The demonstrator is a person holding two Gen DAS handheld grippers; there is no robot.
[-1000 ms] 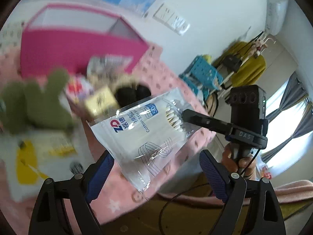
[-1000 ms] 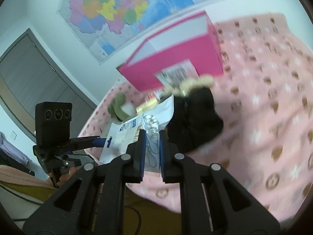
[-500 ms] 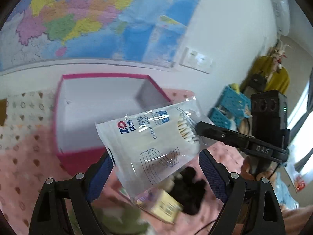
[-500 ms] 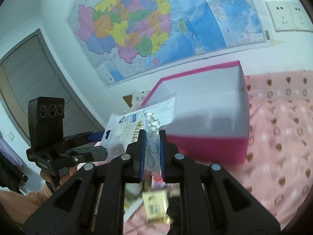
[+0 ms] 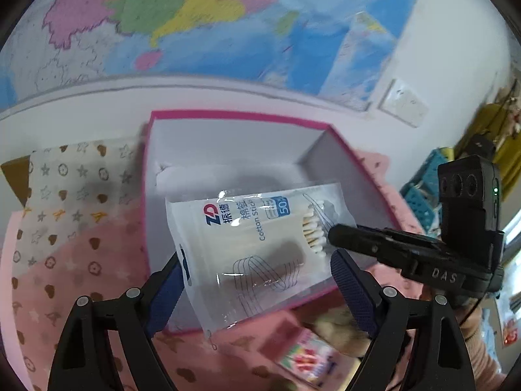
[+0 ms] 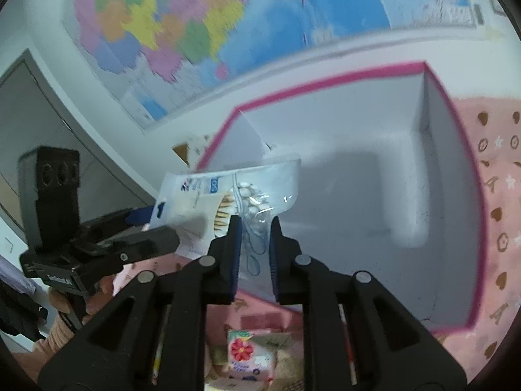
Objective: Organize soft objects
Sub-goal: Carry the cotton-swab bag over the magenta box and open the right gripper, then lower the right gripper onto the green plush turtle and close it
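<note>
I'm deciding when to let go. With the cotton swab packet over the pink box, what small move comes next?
Probably finish opening the right gripper: its jaws are opening with the cotton swab packet still between them, hanging above the pink box. The left gripper stands wide, not gripping.

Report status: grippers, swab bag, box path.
Right gripper jaws opening, cotton swab bag between them, above pink box. Left gripper open, holding nothing. Box nearly empty, drop path clear.
</note>
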